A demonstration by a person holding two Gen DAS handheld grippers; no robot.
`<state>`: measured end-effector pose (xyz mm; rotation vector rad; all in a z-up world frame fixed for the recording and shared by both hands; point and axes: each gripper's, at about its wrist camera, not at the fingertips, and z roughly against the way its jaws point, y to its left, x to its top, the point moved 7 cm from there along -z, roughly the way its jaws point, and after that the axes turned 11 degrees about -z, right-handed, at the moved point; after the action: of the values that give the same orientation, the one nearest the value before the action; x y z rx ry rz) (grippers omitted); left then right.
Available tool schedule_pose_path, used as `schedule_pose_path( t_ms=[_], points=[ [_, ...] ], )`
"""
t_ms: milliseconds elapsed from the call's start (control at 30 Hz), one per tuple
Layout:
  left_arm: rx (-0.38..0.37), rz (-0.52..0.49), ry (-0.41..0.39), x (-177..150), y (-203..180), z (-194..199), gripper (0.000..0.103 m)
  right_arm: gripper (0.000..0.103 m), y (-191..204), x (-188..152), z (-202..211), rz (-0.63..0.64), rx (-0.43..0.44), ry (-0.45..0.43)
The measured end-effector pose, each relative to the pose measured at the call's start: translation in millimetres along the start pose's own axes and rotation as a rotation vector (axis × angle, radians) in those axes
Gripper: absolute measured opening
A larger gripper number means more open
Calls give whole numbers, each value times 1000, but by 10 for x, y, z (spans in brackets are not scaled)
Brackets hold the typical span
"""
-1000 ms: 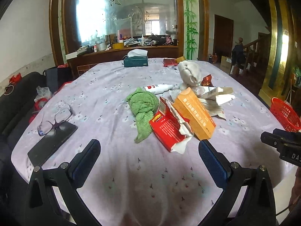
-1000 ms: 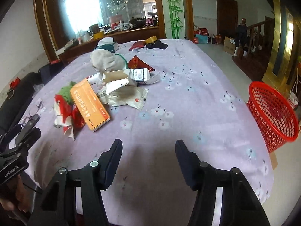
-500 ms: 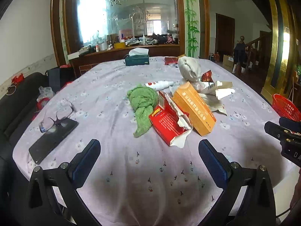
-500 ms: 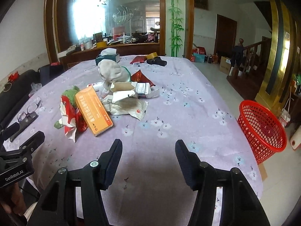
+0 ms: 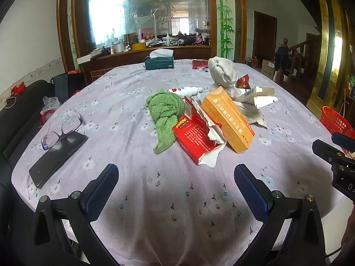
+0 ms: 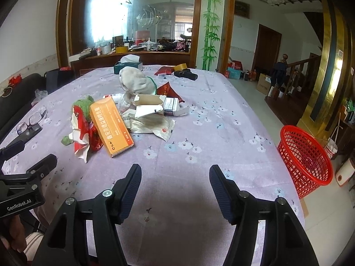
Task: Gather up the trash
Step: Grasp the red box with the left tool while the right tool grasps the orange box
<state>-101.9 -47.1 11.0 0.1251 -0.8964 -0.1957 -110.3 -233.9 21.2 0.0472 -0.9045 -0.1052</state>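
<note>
Evidently still at the approach stage. Compared with a second ago, both views raised and pulled slightly back from the near edge of the counter [image 6: 221, 119], with the red basket [image 6: 305, 155] now seen whole beside the counter's right side, on the floor. No piece of trash shifted over that time.

Left hand-held gripper [image 5: 176, 177]: spread wide, holding nothing, hovering over bare cloth short of the pile. Right hand-held gripper [image 6: 175, 177]: likewise parted wide and empty, aimed toward the middle of the counter.

Trash heaped at mid-counter: torn red box [image 5: 197, 136] nearest the left gripper, leaning against the orange box [image 5: 228, 119], with crumpled white packaging [image 6: 150, 122] and a small red wrapper [image 6: 167, 90] behind. Green cloth [image 5: 165, 113] touching the red box; glasses [image 5: 61, 128] resting on a phone [image 5: 56, 155] well apart at the left, probably not trash.

Nothing collected so far; likely a lining-up before the first reach, the red box the closest candidate.
</note>
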Motion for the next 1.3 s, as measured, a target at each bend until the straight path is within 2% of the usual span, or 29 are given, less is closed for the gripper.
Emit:
schedule_pose_path(
  t_ms=[800, 933, 1033, 1167, 1300],
  points=[
    [2, 3, -1, 13, 34, -7, 103, 68, 27, -26, -25, 14, -1, 7],
    [-34, 35, 20, 54, 63, -65, 103, 68, 59, 26, -72, 4, 85, 44],
    [-83, 57, 43, 147, 73, -173, 103, 68, 109, 125, -189, -15, 204, 105],
    [-139, 75, 86, 257, 19, -378, 103, 68, 115, 244, -288, -15, 199, 111],
    [-143, 73, 120, 314, -64, -596, 103, 68, 119, 277, -304, -10, 188, 104]
  ],
)
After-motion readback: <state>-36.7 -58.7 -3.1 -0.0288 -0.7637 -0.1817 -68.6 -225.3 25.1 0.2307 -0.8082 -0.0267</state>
